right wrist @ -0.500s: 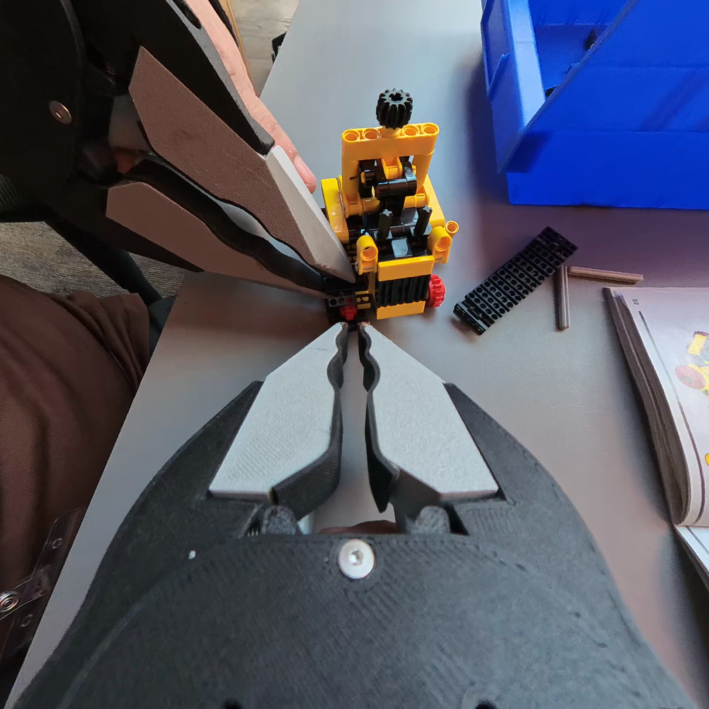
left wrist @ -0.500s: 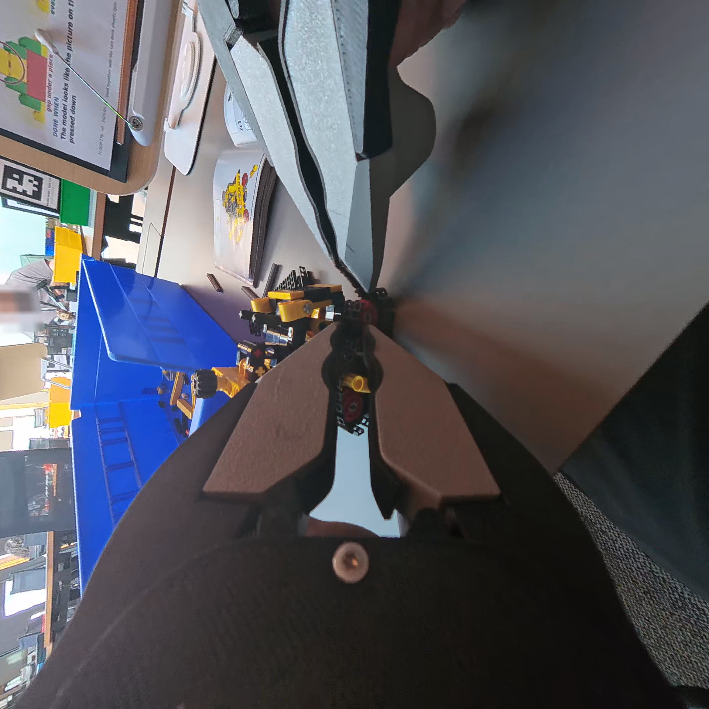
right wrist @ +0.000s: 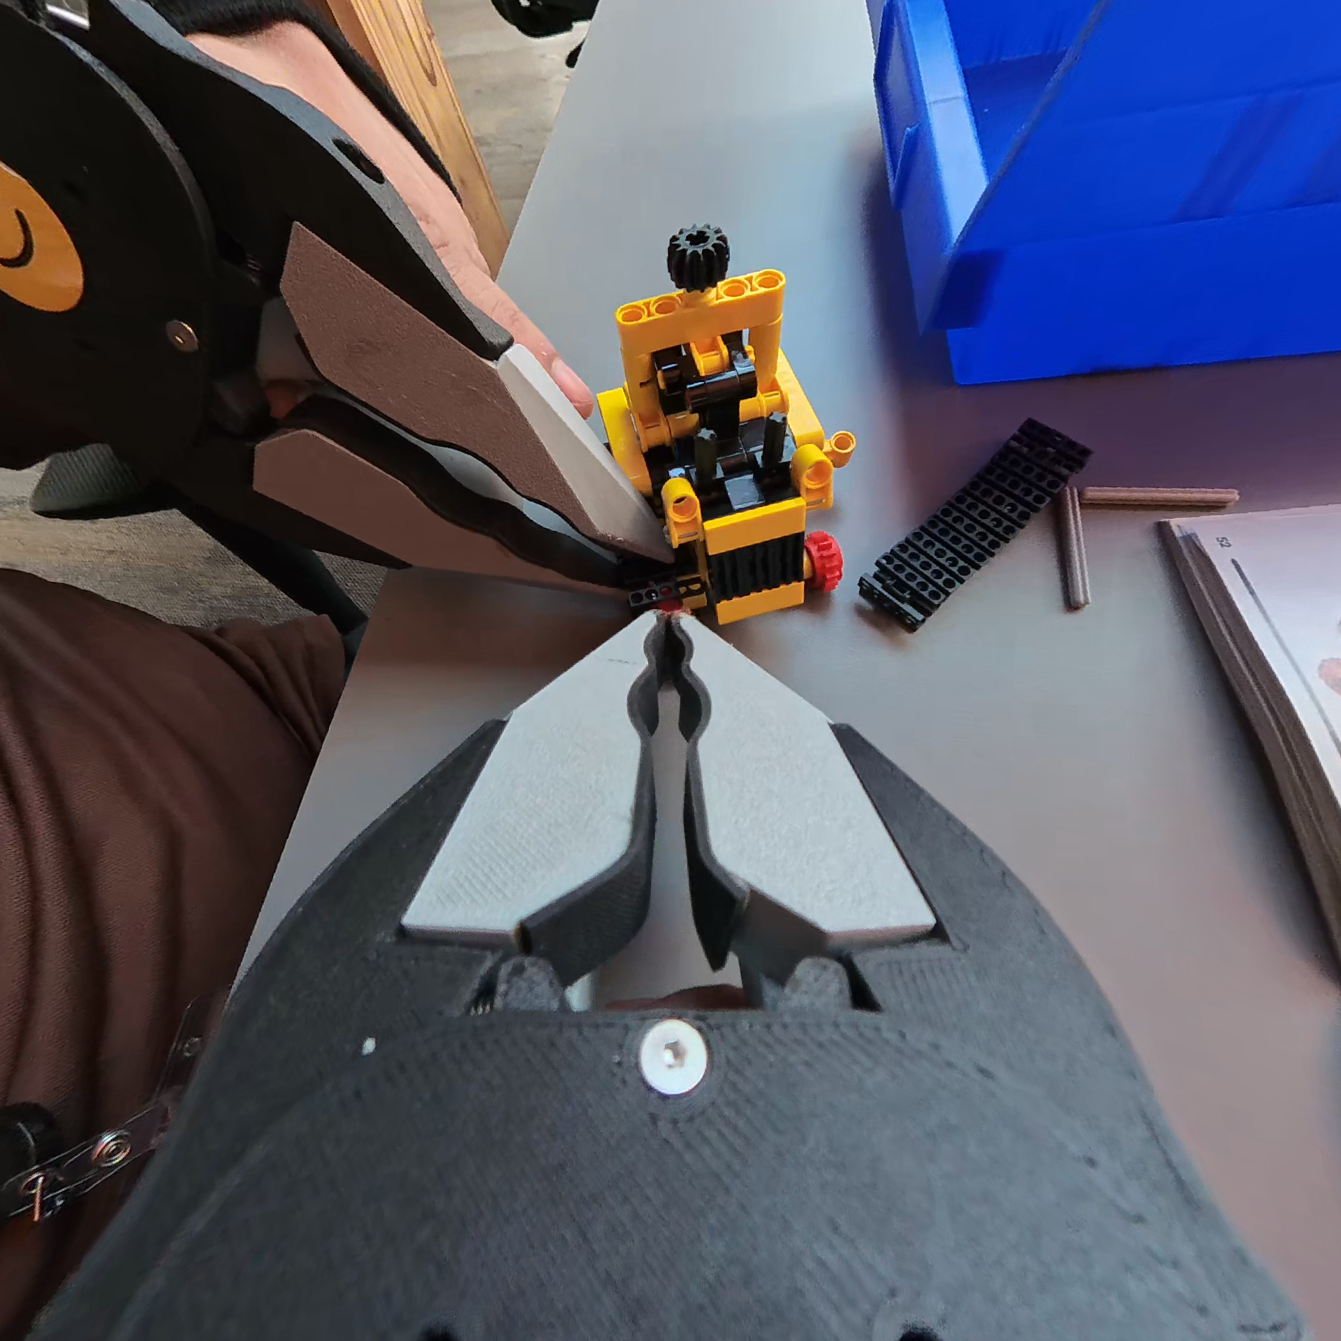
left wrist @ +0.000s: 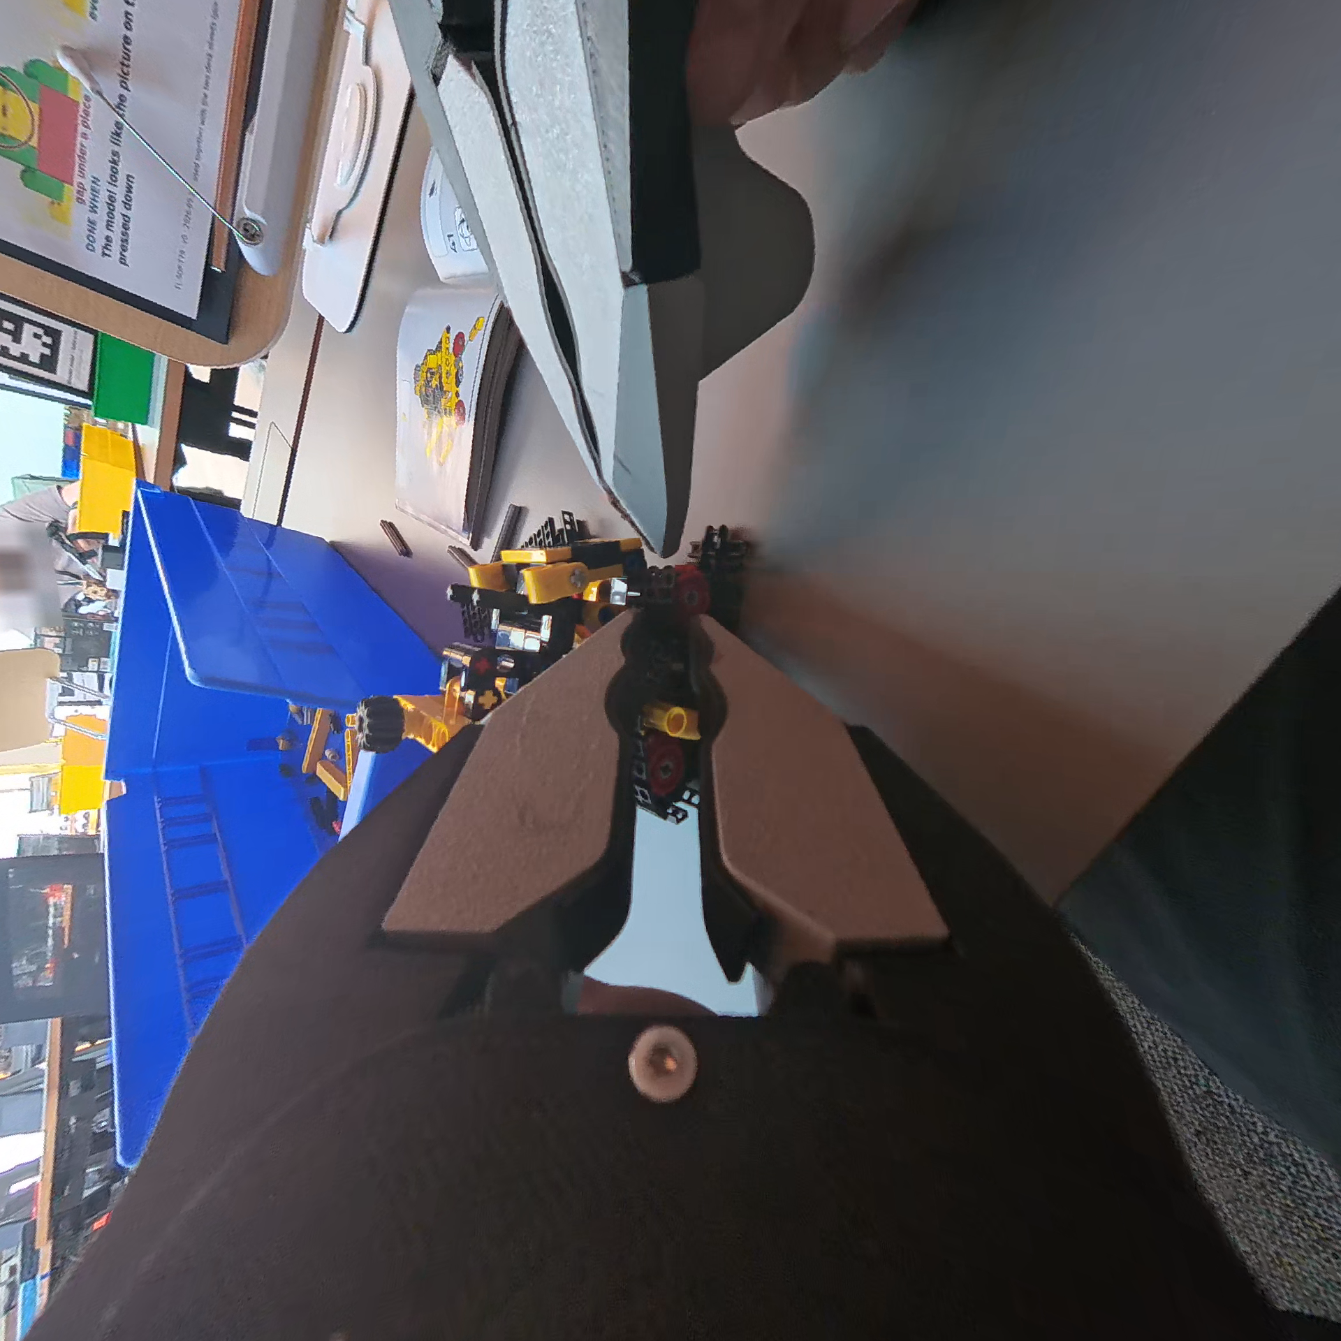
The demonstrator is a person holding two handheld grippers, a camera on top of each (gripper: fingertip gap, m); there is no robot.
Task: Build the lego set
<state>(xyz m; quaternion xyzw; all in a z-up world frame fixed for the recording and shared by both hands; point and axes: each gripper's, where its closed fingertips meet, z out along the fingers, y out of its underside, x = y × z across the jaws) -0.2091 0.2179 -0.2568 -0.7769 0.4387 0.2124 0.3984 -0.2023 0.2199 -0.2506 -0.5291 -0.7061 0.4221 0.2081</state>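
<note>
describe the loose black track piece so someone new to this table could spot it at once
Start at the big blue plastic bin at the far right of the grey table. Nearer than it, between the yellow and black lego vehicle and the open instruction booklet, lies a flat black studded track strip, angled diagonally. Unlike the two thin brown rods beside it, it is wide, black and full of holes.
</note>
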